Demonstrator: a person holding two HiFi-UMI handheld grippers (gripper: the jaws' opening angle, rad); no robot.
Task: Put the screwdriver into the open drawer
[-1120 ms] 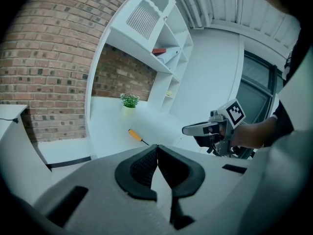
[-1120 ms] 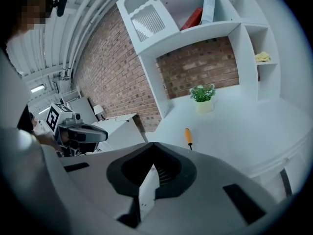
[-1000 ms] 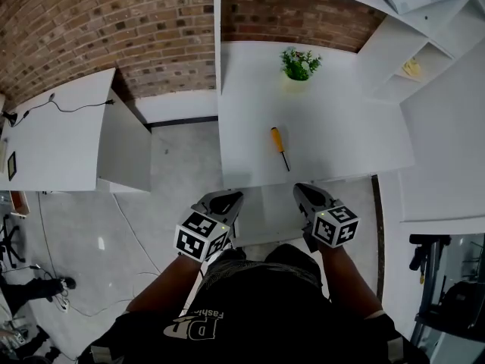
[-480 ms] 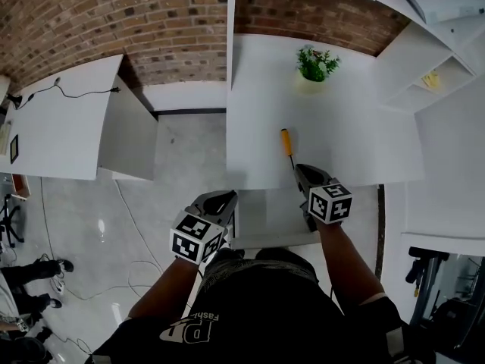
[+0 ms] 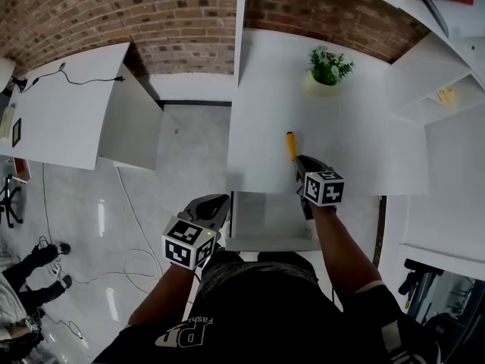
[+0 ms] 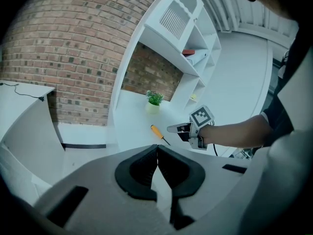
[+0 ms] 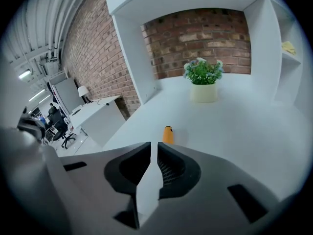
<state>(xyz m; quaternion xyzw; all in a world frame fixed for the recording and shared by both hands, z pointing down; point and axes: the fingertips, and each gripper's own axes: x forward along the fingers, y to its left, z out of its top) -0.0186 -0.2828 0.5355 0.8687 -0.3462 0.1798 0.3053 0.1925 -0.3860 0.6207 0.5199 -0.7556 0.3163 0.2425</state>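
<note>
The screwdriver [image 5: 289, 142], orange handle and thin dark shaft, lies on the white desk [image 5: 356, 142] near its front edge. My right gripper [image 5: 300, 162] hovers right over the shaft and hides most of it. In the right gripper view only the orange handle [image 7: 168, 134] shows, just past the jaws, which are opening with a narrow gap and nothing visibly between the pads. The open white drawer [image 5: 265, 243] juts out under the desk's front edge. My left gripper [image 5: 218, 203] hangs by the drawer's left side, jaws shut and empty; its view shows the screwdriver [image 6: 156, 130] and the right gripper [image 6: 179, 128].
A small potted plant [image 5: 328, 67] stands at the back of the desk against the brick wall. White shelves [image 5: 447, 89] rise on the right. Another white desk [image 5: 61, 112] with a cable stands left, across a grey floor.
My right gripper has gone forward from above the drawer to the screwdriver on the desk, and its jaws have parted slightly. The left gripper has sunk a little to the lower left.
</note>
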